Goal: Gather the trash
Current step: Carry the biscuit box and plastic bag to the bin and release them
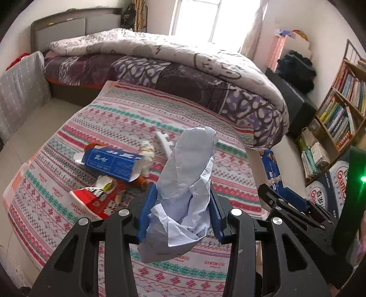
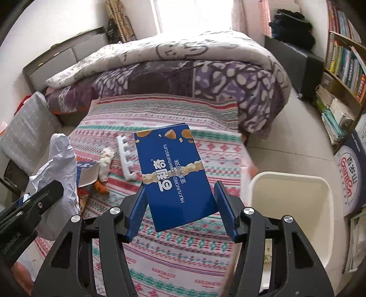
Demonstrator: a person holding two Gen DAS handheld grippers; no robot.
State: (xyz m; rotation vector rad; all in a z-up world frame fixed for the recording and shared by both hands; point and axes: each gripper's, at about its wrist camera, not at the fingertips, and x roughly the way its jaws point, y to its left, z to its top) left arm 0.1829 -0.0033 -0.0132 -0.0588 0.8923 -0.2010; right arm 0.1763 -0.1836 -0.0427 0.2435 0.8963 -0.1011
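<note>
- A bed (image 1: pixel 160 75) fills the back of the room, under a pale quilt (image 1: pixel 164 49) with cartoon drawings and a purple patterned blanket (image 1: pixel 240 100).
- Its grey padded headboard (image 1: pixel 75 26) stands against the far-left wall.
- Behind the bed a bright window (image 1: pixel 196 18) lets in strong daylight, with a pinkish curtain (image 1: pixel 254 27) at its right.
- A striped patterned cloth (image 1: pixel 128 118) covers a surface at the bed's foot.
- The floor (image 2: pixel 297 128) is pale tile.
- A wooden bookshelf (image 1: pixel 343 109) full of books lines the right wall, beside a dark cabinet (image 1: pixel 295 100).

Patterned table (image 1: pixel 183 109), toothpaste box (image 1: pixel 114 163), comb (image 2: pixel 125 157)
</note>
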